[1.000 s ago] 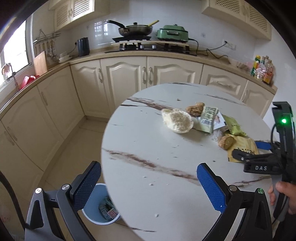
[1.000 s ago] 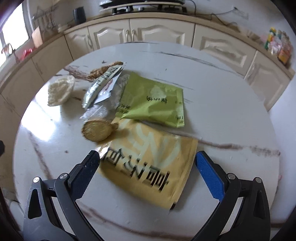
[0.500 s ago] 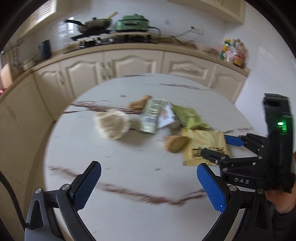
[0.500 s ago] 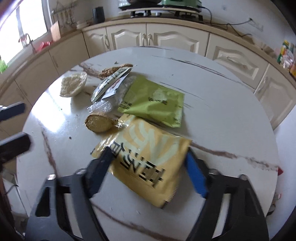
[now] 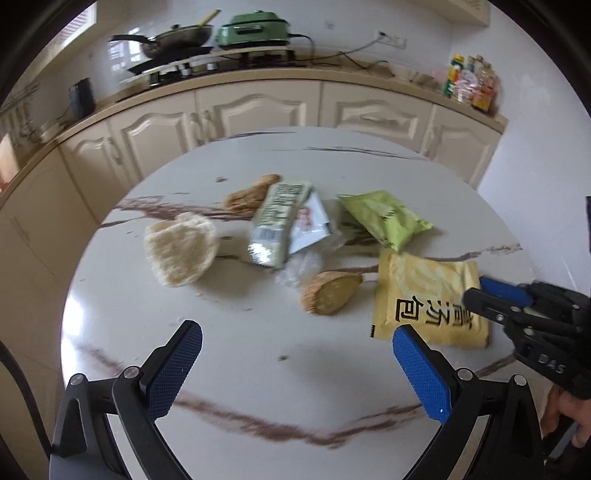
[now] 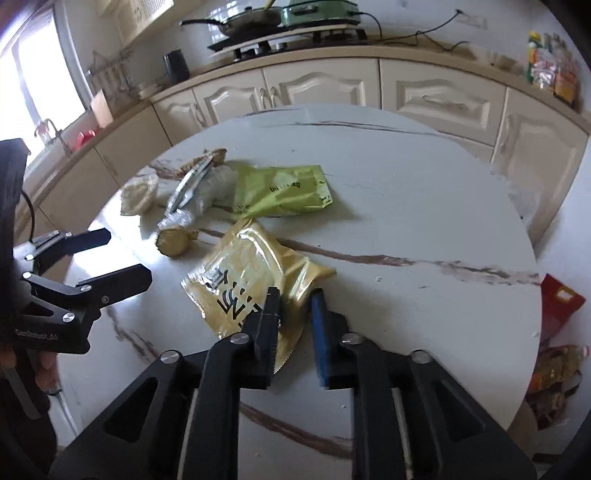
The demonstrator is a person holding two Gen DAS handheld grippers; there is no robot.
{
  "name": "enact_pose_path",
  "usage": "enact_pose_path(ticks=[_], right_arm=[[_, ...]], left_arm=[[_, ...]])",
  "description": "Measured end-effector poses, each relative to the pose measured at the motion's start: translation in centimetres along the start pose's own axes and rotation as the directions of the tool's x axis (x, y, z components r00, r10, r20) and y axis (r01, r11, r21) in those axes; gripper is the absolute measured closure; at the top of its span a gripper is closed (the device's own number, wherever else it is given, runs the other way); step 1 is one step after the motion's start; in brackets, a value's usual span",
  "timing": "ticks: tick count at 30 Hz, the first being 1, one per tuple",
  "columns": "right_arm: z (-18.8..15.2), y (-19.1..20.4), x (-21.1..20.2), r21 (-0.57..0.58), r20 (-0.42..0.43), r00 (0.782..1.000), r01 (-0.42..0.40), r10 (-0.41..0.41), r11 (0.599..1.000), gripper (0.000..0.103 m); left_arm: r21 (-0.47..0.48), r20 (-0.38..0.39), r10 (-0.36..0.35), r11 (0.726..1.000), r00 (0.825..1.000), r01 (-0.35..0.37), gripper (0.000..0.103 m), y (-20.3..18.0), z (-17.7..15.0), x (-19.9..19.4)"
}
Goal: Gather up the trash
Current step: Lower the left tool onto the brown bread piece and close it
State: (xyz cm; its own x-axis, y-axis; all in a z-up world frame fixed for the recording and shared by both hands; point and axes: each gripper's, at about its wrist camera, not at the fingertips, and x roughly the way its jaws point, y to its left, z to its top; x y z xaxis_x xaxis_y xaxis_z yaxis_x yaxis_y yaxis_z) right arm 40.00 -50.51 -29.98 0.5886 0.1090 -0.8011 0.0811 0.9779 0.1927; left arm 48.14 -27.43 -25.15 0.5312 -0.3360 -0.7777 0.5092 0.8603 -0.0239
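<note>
The right gripper [image 6: 295, 299], its jaws just closing, appears to pinch the crumpled yellow packet [image 6: 251, 266] near the bench's [image 6: 406, 206] near edge; the left gripper [image 5: 291, 350] hovers with jaws wide apart.

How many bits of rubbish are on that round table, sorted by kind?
Printed packets: 4, yellow, green, striped, white
Clear plastic wrap: 1
Food scraps: 3, pale, brown, far brown
Total: 8

A frying pan [image 5: 173, 38] and green cooker [image 5: 253, 31] sit on the counter [image 5: 332, 74].
</note>
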Motion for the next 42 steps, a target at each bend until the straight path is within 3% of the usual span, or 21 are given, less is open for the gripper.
enact_pose_path(ticks=[2,3,4,9,12,16,17,19,22,28,33,35,36,37,40,42], right_arm=[[0.2,0.4,-0.5,-0.055,0.022,0.999,0.026,-0.025,0.998,0.046],[0.4,0.8,-0.6,-0.096,0.031,0.998,0.052,-0.049,0.994,0.025],[0.6,1.2,-0.7,-0.135,0.046,0.997,0.071,-0.065,0.988,0.018],[1.7,3.4,1.3,-0.324,-0.025,1.0,-0.019,0.012,0.946,0.018],[2.2,4.5,3.2,-0.418,-0.069,0.997,-0.006,-0.025,0.908,0.019],[2.7,5.1,4.6,-0.443,-0.139,0.989,-0.1,0.042,0.891,0.021],[2.9,4.9,4.6,-0.427,-0.145,0.988,-0.112,0.055,0.897,0.025],[3.2,4.4,4.3,-0.389,-0.136,0.99,-0.09,0.04,0.917,0.044],[2.7,3.2,3.5,-0.343,-0.114,0.993,-0.074,0.037,0.936,0.057],[0.3,1.9,1.2,-0.264,-0.038,0.999,-0.014,0.004,0.964,0.062],[0.2,0.2,0.7,-0.153,-0.004,1.0,0.023,-0.024,0.988,0.064],[0.4,-0.2,0.5,-0.111,0.006,0.999,0.037,-0.037,0.993,0.065],[0.4,-0.3,0.4,-0.095,0.014,0.999,0.038,-0.037,0.995,0.066],[0.4,-0.5,0.5,-0.079,0.016,0.999,0.034,-0.033,0.996,0.067],[0.5,-0.8,0.4,-0.032,0.033,0.999,0.017,-0.016,0.999,0.073],[0.5,-0.9,0.4,-0.013,0.04,0.999,0.007,-0.006,1.0,0.074]], left_arm=[[-0.012,0.006,0.017,1.0,1.0,-0.017,0.001,0.6,-0.5,-0.9],[-0.018,0.006,0.019,1.0,1.0,-0.019,0.001,0.7,-0.7,-1.2],[-0.029,0.006,0.019,0.999,1.0,-0.019,0.001,0.9,-1.0,-1.6],[-0.066,-0.003,0.009,0.998,1.0,-0.009,0.001,1.2,-1.9,-3.2],[-0.069,-0.011,0.009,0.998,1.0,-0.01,0.001,1.4,-2.2,-3.6],[-0.078,-0.02,0.004,0.997,1.0,-0.006,0.001,1.8,-1.9,-3.4],[-0.078,-0.024,-0.007,0.997,1.0,0.005,0.001,1.7,-1.8,-3.3],[-0.08,-0.04,-0.035,0.996,0.999,0.032,0.001,1.6,-1.3,-2.7],[-0.078,-0.046,-0.052,0.996,0.998,0.048,0.001,0.9,-0.5,-1.7],[-0.043,-0.055,-0.034,0.999,0.998,0.032,0.001,-1.4,1.3,1.4],[-0.068,-0.088,-0.015,0.998,0.996,0.009,0.004,-2.3,2.5,4.4],[-0.063,-0.082,-0.002,0.998,0.997,-0.003,0.013,-2.5,2.7,5.2],[-0.055,-0.07,0.01,0.998,0.997,-0.014,0.026,-2.6,2.7,5.4],[-0.043,-0.06,0.028,0.999,0.998,-0.03,0.031,-2.7,2.8,5.5],[-0.039,-0.037,0.005,0.999,0.999,-0.006,0.048,-2.9,2.6,5.6],[-0.012,-0.021,-0.004,1.0,1.0,0.004,0.066,-3.2,2.2,5.5]])
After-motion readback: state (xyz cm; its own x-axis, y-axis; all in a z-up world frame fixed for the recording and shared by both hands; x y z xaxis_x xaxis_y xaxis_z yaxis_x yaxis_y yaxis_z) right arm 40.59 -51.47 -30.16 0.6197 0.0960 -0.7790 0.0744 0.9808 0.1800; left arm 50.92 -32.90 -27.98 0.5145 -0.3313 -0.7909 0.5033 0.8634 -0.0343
